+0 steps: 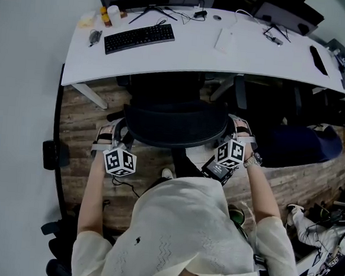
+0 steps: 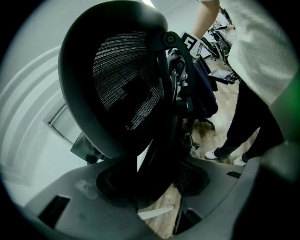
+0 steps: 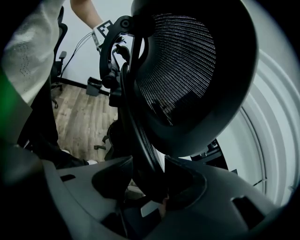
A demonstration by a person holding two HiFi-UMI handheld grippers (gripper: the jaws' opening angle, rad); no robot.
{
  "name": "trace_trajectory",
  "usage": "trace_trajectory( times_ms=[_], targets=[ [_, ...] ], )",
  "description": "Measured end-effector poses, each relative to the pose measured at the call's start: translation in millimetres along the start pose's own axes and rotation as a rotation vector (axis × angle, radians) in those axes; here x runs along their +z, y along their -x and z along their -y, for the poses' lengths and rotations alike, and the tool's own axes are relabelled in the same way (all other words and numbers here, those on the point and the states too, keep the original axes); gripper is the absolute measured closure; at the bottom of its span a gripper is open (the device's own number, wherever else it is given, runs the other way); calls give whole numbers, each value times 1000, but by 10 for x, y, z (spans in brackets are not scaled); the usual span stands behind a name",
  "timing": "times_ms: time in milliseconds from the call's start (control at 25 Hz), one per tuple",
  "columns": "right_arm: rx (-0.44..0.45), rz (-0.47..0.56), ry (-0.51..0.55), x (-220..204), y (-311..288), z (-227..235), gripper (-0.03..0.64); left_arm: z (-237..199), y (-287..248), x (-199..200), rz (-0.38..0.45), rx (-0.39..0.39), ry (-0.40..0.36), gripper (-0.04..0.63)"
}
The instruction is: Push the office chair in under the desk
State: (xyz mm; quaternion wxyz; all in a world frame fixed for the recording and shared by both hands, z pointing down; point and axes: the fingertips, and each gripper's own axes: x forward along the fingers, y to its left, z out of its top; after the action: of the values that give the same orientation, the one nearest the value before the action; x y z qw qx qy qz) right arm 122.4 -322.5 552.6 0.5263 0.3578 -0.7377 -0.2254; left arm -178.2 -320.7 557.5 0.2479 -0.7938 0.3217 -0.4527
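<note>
Two grips on the office chair (image 1: 173,125), one at each side of its backrest. It sits at frame centre, and the front of its seat looks to be tucked beneath the white desk (image 1: 238,62). The backrest stands short of the desk edge with a dark gap between them, so I'd call this partway: more pushing toward the top of the frame is left. The left gripper (image 1: 121,137) has its jaws set wide, clamped on the backrest's left rim, and the right gripper (image 1: 235,132) bites the right rim likewise. A keyboard (image 1: 138,38) lies upper left on the desktop, with wooden floor (image 1: 78,121) underneath.
</note>
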Motion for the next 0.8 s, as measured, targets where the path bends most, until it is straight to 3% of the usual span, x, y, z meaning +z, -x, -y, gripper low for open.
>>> trace_trajectory(
  times_ms=[800],
  targets=[
    [3, 21, 12, 81, -347, 277, 408, -317, -295, -94, -7, 11, 10, 388]
  ],
)
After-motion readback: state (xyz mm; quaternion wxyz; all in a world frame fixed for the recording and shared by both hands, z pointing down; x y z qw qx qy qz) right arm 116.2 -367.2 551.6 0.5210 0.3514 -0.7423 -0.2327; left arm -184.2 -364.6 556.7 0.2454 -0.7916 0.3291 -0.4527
